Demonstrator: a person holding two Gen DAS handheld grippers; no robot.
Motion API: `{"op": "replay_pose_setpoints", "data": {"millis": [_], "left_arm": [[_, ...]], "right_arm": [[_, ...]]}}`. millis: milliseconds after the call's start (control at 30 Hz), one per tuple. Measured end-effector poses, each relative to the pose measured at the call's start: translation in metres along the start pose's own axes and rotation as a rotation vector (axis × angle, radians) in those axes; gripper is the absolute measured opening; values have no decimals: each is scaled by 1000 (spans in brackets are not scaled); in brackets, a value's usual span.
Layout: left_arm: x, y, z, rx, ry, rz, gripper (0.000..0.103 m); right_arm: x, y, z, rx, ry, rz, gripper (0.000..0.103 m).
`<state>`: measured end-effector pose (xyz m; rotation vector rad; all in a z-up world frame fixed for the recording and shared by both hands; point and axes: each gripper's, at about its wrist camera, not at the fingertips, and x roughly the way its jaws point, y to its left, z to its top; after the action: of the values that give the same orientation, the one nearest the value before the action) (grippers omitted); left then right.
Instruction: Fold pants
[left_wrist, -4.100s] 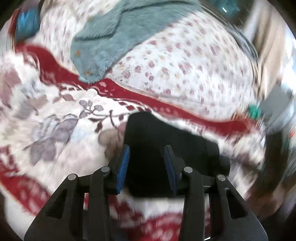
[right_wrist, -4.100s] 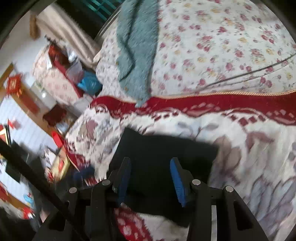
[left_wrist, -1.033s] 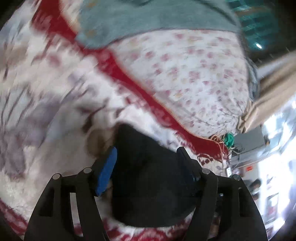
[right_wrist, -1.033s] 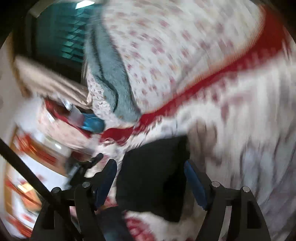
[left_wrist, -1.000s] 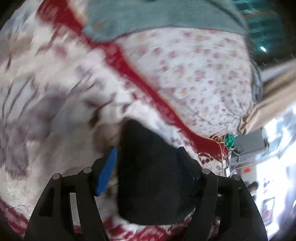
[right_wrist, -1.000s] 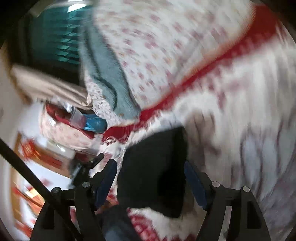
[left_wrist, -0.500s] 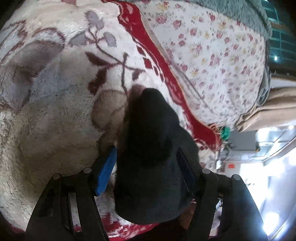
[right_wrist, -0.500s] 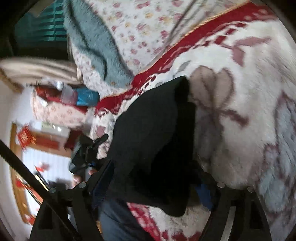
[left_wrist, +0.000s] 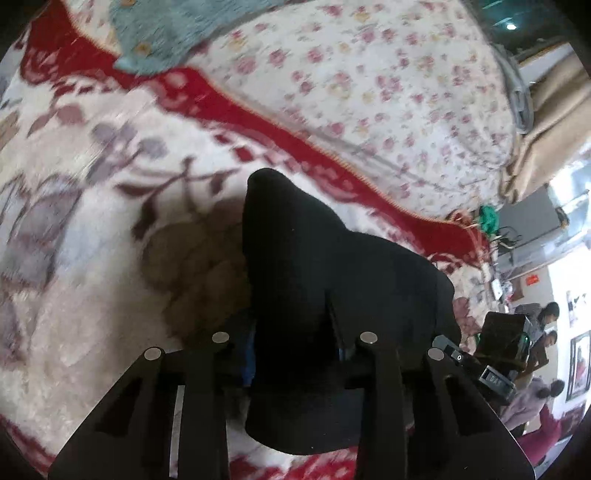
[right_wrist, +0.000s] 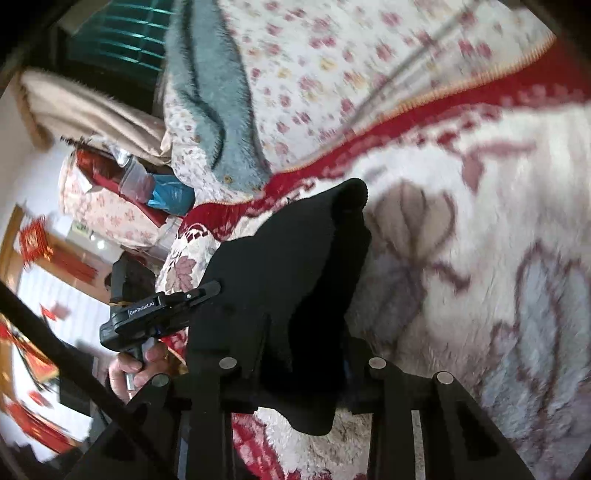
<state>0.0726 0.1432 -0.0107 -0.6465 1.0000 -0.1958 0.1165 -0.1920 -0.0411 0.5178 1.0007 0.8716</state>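
Observation:
The black pants (left_wrist: 314, 258) lie folded on a white, red-bordered flower blanket (left_wrist: 74, 258). One end is bunched up into a peak. My left gripper (left_wrist: 295, 347) has its jaws closing, with a thick bunch of the black fabric pinched between them; the cloth hides the pads. In the right wrist view the pants (right_wrist: 288, 251) rise the same way inside my right gripper (right_wrist: 299, 354), whose jaws are also closing on the fabric. The left gripper's body (right_wrist: 147, 314) shows there, held by a hand (right_wrist: 136, 365).
A teal fuzzy garment (left_wrist: 159, 33) lies on a flower-print sheet (left_wrist: 369, 92) behind the blanket's red border (left_wrist: 258, 122). The bed's edge drops off at the right, where people (left_wrist: 546, 332) sit. Bedding and bags (right_wrist: 122, 184) are piled at the left.
Both pairs of jaws have narrowed from wide open onto the pants. The fabric has bunched into a peak and lifted off the blanket. Both views have rolled.

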Motion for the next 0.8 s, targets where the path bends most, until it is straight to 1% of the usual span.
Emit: {"op": "replay_pose_setpoints", "data": {"millis": [67, 133, 233, 267, 300, 333, 367, 400, 467, 533, 567, 633, 667, 700, 767, 800], "left_arm": [[9, -11, 6, 18, 5, -12, 30], [25, -23, 14, 31, 22, -15, 30], [54, -28, 22, 15, 75, -12, 31], [64, -25, 22, 4, 92, 5, 33], [71, -18, 22, -21, 90, 3, 41], [73, -11, 22, -58, 92, -21, 46], [74, -2, 22, -111, 97, -60, 46], [72, 1, 22, -125, 96, -76, 47], [66, 0, 21, -116, 89, -71, 49], [55, -7, 19, -82, 45, -35, 51], [45, -14, 17, -44, -3, 4, 51], [28, -22, 12, 4, -82, 52, 51], [18, -26, 7, 32, -124, 76, 51], [4, -33, -3, 72, -176, 103, 51], [-11, -41, -20, 134, -232, 149, 58], [-18, -48, -34, 182, -266, 193, 61]], "right_arm": [[-11, -1, 6, -9, -32, -19, 30], [-20, -5, 12, -9, -44, -51, 30], [-25, -21, 26, 9, -28, -135, 30], [-25, -28, 29, 25, -20, -152, 31], [-22, -38, 29, 49, -7, -152, 33], [-16, -47, 29, 78, 12, -150, 40], [-12, -61, 27, 131, 22, -134, 48], [-13, -68, 25, 180, -10, -88, 50], [-15, -68, 27, 191, -19, -79, 52], [-21, -63, 27, 178, -33, -108, 52], [-28, -57, 26, 160, -56, -133, 52], [-43, -43, 22, 102, -101, -175, 52], [-55, -27, 19, 29, -134, -219, 52], [-62, -19, 15, -15, -146, -241, 52], [-77, 13, 1, -174, -159, -336, 52], [-80, 22, -7, -231, -160, -381, 52]]}}
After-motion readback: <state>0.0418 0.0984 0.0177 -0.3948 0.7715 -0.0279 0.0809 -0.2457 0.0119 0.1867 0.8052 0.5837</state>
